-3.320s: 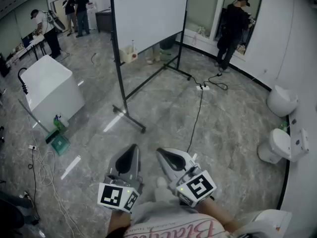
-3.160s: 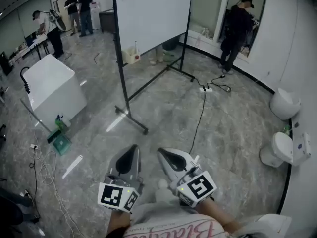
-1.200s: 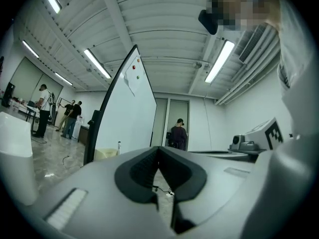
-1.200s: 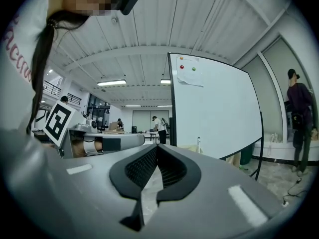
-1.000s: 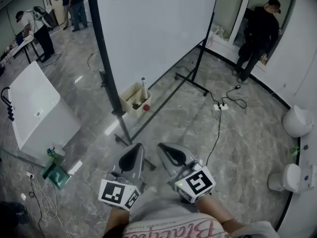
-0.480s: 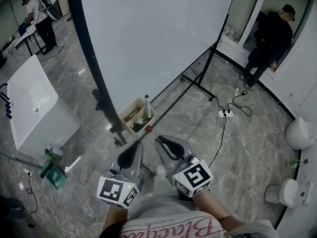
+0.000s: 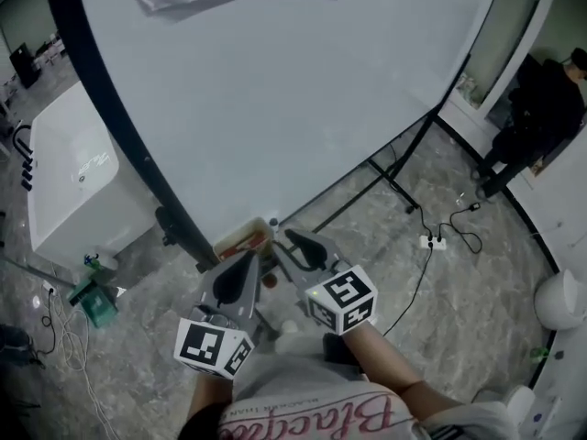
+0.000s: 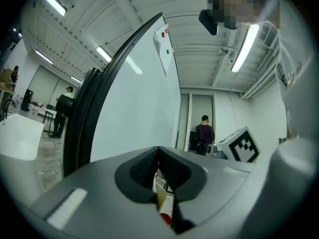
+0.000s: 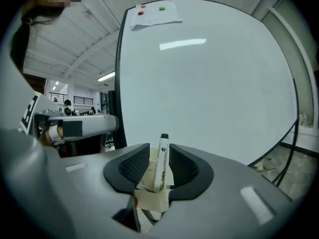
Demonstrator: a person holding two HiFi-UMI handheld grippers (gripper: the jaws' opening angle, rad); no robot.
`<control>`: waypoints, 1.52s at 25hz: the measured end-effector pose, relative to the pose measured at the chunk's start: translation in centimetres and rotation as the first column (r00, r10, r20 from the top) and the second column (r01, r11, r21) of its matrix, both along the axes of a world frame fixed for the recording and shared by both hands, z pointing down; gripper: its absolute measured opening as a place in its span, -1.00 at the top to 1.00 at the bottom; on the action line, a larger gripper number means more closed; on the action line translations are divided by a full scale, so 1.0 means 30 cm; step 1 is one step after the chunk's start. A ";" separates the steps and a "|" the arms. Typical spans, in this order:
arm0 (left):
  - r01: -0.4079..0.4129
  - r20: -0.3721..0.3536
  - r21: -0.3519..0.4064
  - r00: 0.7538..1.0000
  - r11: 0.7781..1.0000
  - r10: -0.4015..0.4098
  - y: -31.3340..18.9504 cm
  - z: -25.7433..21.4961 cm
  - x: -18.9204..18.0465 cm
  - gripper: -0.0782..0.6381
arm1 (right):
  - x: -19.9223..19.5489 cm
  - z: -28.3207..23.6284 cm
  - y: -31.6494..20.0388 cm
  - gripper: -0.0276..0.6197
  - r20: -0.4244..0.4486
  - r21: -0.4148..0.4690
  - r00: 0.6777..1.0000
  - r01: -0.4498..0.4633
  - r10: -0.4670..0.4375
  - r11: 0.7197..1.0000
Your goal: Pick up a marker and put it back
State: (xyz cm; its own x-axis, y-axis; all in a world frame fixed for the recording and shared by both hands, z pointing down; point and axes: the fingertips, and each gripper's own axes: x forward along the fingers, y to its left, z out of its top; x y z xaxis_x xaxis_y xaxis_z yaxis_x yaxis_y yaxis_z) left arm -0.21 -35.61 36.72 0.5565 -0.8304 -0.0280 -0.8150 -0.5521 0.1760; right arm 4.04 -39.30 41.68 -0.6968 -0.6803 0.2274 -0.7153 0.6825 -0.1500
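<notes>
I hold both grippers close before my body and side by side, pointed forward and down at the foot of a large whiteboard [image 7: 303, 108]. My right gripper [image 9: 158, 149] reaches a little further forward than my left gripper [image 8: 159, 151]. The right jaws are opening. A white marker with a black cap [image 9: 161, 163] stands upright between them, and the pads are not pressing on it. Its lower end sits in a small cream box [image 9: 149, 198] that hangs by the board's black frame post [image 7: 119, 126]. My left jaws are pressed together at the tips and pinch nothing. Below them I see the same cream box and something red that I cannot make out.

Dark print runs along the marker's barrel, too small to read. Each gripper carries a cube with black and white square markers. Pink script crosses my shirt [image 7: 312, 420] upside down, and I cannot read it with any certainty.

A loose sheet of paper [image 9: 154, 16] is pinned at the board's top by a red magnet [image 9: 141, 12] and a green magnet [image 9: 161, 8]. To my left a white box-shaped cabinet [image 7: 73, 181] stands on the grey marbled floor [image 7: 440, 310]. To my right a white power strip [image 7: 431, 241] lies on the floor with a black cable. Beyond it stands a person in dark clothes [image 7: 541, 117].
</notes>
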 end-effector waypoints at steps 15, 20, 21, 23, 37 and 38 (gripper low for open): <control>0.042 0.007 0.005 0.999 0.999 -0.042 -0.085 -0.010 -0.025 0.78 | -0.065 -0.055 -0.036 0.72 0.039 0.011 0.991 0.127 -0.127 0.992; 0.024 -0.012 0.036 1.000 0.999 -0.024 -0.078 -0.049 -0.051 0.78 | -0.050 -0.235 0.015 0.72 0.095 0.191 0.991 0.079 -0.099 0.978; 0.021 -0.016 0.046 1.000 0.999 -0.021 -0.077 -0.062 -0.053 0.78 | -0.042 -0.273 0.028 0.72 0.109 0.228 0.990 0.066 -0.093 0.971; 0.014 -0.024 0.065 1.000 0.998 -0.012 -0.075 -0.089 -0.054 0.78 | -0.022 -0.342 0.050 0.72 0.157 0.274 0.984 0.034 -0.079 0.961; -0.049 -0.052 0.113 0.997 0.992 0.055 -0.089 -0.150 -0.039 0.78 | 0.040 -0.433 0.080 0.72 0.240 0.335 0.971 -0.075 -0.008 0.939; -0.053 -0.048 0.114 0.997 0.992 0.059 -0.090 -0.149 -0.036 0.78 | 0.040 -0.432 0.079 0.72 0.239 0.335 0.971 -0.077 -0.006 0.939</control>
State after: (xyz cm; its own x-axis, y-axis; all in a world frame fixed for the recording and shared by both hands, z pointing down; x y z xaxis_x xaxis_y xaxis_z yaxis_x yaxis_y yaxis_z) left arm -1.30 -38.29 32.23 0.5974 -0.7880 -0.1492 -0.7739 -0.6152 0.1505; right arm 5.25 -36.94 28.72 -0.6760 -0.7127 -0.1872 -0.7128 0.6969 -0.0793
